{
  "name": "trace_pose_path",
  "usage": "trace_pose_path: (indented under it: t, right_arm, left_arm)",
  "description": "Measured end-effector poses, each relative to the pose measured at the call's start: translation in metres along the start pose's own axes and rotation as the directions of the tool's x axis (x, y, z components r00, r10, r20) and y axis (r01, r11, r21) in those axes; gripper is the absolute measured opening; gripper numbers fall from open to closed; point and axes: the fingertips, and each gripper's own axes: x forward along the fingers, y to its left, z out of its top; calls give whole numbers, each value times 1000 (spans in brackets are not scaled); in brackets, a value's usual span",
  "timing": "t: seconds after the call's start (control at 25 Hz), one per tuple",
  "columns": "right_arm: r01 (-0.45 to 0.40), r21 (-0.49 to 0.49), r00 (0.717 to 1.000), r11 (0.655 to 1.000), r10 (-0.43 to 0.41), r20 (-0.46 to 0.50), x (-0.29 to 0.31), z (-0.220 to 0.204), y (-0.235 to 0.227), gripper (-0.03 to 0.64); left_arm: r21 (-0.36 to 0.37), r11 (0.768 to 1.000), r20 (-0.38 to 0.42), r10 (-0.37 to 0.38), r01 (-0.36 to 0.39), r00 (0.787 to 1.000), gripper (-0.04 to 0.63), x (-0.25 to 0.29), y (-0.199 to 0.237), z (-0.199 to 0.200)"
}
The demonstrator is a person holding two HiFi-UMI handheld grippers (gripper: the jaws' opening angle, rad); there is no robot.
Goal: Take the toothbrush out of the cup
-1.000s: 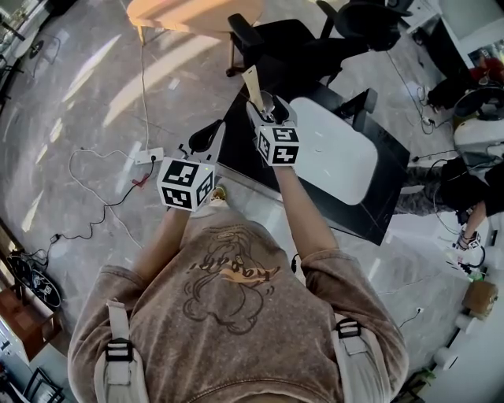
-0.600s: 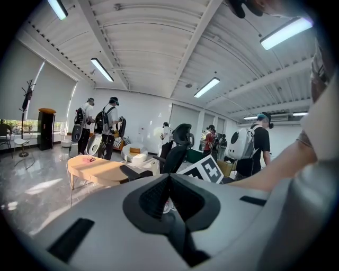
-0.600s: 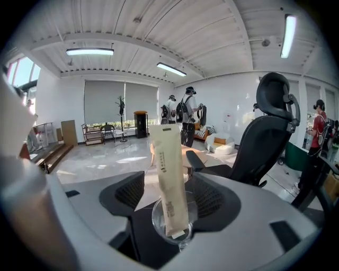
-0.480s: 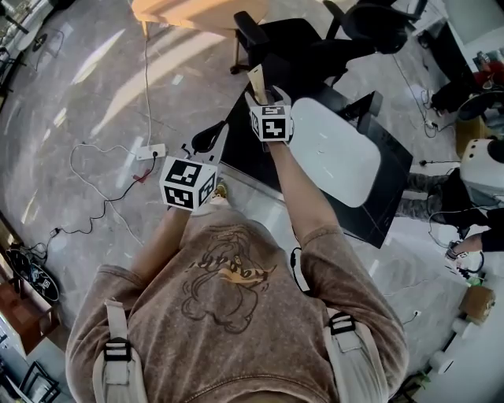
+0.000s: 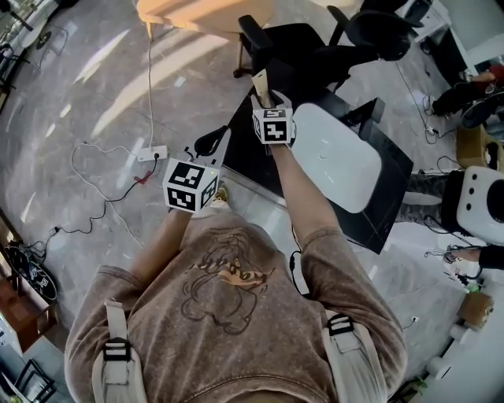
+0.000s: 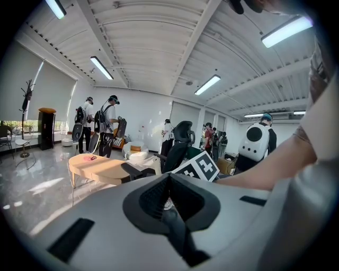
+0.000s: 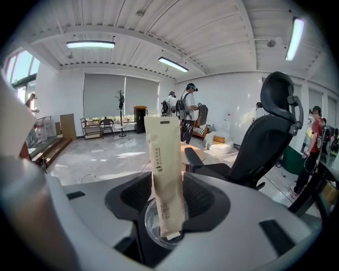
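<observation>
Right gripper view shows the right gripper (image 7: 167, 191), jaws just closing, clamped on the wrapped toothbrush (image 7: 165, 169) standing in the cup (image 7: 150, 225); head view hides that cup. Left gripper (image 6: 168, 182) is clenched, empty.

One beige paper-wrapped toothbrush (image 7: 165, 174) and one clear round plastic cup (image 7: 150, 222). One black rectangular table (image 5: 248, 153), with one white rounded-corner board (image 5: 335, 157) on it. Two black office chairs (image 5: 272, 39) show at the table's far side, the second office chair (image 5: 378, 24) to the right of the first. One round pale wooden table (image 5: 201, 12) stands farther off, to the left. One white power strip (image 5: 150, 153) lies on the floor at the left. The right gripper view shows three long ceiling strip lights (image 7: 90, 45). Several people (image 7: 188, 114) stand at the far end of the room; their exact number cannot be told.
</observation>
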Motion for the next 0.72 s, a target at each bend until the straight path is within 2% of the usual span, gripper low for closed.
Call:
trace_pose_path:
  t: [0.2,0.48,0.72]
  right_arm:
    - [-1,-4,1000,1000,1,2,2,3,-3,161]
    - [26,-23,1000,999,-26,-7,0,3,-6,70]
    - [23,-20,1000,1000,-23,6,-7,6,-7,46]
  left_arm:
    - [-5,1000,-8,7,-7,1000,15,-1,4,-3]
    - [-13,1000,-7,15,-15,1000,15,-5,7,-5]
    - [-16,1000,-8,6,-6,1000,15,-4,4,-6]
